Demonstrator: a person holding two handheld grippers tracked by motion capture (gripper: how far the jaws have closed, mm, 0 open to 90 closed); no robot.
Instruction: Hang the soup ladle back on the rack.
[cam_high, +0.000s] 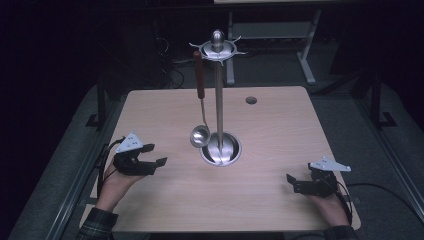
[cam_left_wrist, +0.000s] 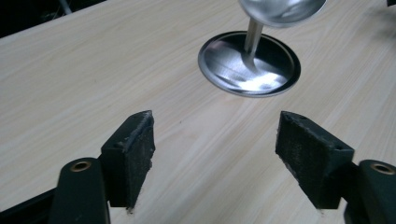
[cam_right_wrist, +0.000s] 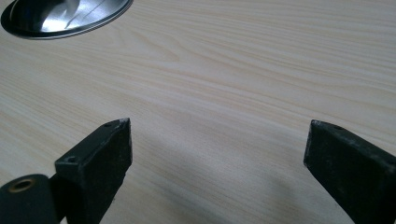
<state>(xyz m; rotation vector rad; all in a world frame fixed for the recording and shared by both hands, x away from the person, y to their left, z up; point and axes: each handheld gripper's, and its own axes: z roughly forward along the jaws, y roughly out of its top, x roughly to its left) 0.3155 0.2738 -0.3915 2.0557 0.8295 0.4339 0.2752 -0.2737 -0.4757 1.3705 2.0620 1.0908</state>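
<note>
At the table's middle, a ladle (cam_high: 200, 134) hangs from a steel rack (cam_high: 219, 100)
Left gripper (cam_high: 152, 161) lies near the left edge, jaws spread with nothing between them; right gripper (cam_high: 295, 182) rests near the right edge, jaws wide and empty. Both sit well apart from the rack's round base (cam_left_wrist: 250, 63); the hook itself is perhaps too small to make out

Wooden table (cam_high: 280, 145); round hole (cam_high: 251, 100) near far edge.
</note>
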